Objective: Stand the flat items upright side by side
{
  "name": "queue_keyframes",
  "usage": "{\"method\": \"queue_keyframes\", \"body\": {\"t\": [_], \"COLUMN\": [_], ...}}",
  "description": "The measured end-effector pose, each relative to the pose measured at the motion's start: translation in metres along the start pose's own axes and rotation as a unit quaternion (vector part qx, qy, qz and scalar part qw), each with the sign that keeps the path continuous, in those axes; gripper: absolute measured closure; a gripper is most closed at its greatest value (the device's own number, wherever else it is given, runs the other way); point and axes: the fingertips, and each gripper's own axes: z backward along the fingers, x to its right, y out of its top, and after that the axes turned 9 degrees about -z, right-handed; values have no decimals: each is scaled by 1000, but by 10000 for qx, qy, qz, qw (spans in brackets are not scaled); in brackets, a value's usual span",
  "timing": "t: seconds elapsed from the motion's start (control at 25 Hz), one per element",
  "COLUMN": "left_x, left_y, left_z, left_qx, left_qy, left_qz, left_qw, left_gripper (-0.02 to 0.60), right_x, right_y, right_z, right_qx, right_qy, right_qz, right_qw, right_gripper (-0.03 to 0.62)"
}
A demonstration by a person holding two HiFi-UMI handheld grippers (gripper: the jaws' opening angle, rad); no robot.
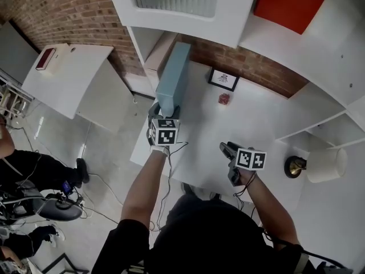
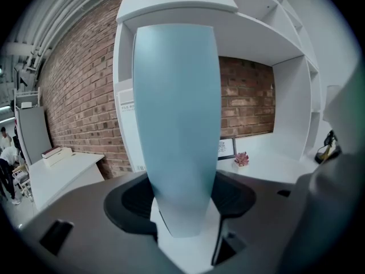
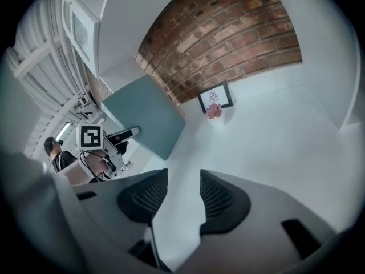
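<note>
A tall, flat pale blue box (image 1: pixel 174 79) stands on its edge near the left end of the white shelf surface (image 1: pixel 256 124). My left gripper (image 1: pixel 163 113) is shut on its near edge. In the left gripper view the pale blue box (image 2: pixel 177 124) fills the middle and sits between the pads of the left gripper (image 2: pixel 181 201). My right gripper (image 1: pixel 229 150) hovers over the front right of the surface, apart from the box. In the right gripper view the right gripper (image 3: pixel 183 196) is open with nothing between its pads, and the box (image 3: pixel 145 116) and the left gripper (image 3: pixel 122 135) show to its left.
A small framed picture (image 1: pixel 223 79) leans on the brick back wall, with a little pink plant (image 1: pixel 224 99) in front of it. A white file box (image 1: pixel 159 53) stands at the shelf's left wall. A lamp (image 1: pixel 319 164) sits at the right. People stand on the floor at the left.
</note>
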Motion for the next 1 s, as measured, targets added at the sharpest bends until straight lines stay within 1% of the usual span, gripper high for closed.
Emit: {"method": "queue_keyframes", "body": {"t": [0.28, 0.4, 0.52, 0.6, 0.68, 0.76, 0.8, 0.84, 0.92, 1.0], "left_x": [-8, -14, -18, -18, -16, -7, 0, 7, 16, 16], "left_y": [5, 8, 9, 9, 4, -5, -9, -14, -18, -16], "left_z": [-19, -27, -31, -24, -9, 7, 12, 15, 11, 3], "left_qx": [8, -73, -138, -61, 32, 103, 119, 112, 62, 43], "left_qy": [-21, -16, 92, 235, 371, 340, 239, 122, -48, -80], "left_qz": [34, 32, -15, -17, 182, 624, 841, 992, 1054, 996], "left_qw": [10000, 10000, 9999, 9997, 9991, 9974, 9961, 9949, 9944, 9950], "left_gripper": [295, 291, 290, 281, 279, 280, 299, 333, 336, 336], "right_x": [8, 4, 1, -1, -2, -2, 0, 1, 3, 4], "right_y": [8, 13, 14, 13, 14, 15, 16, 16, 17, 17], "right_z": [-3, -7, -11, -12, -13, -12, -12, -11, -11, -10], "right_qx": [216, 235, 195, 184, 189, 191, 189, 189, 203, 225], "right_qy": [-176, -177, -160, -152, -146, -153, -162, -174, -201, -214], "right_qz": [-270, -327, -305, -308, -316, -317, -319, -323, -349, -380], "right_qw": [9992, 9990, 9992, 9992, 9992, 9992, 9992, 9991, 9990, 9988], "right_gripper": [425, 427, 428, 428, 428, 428, 428, 428, 428, 430]}}
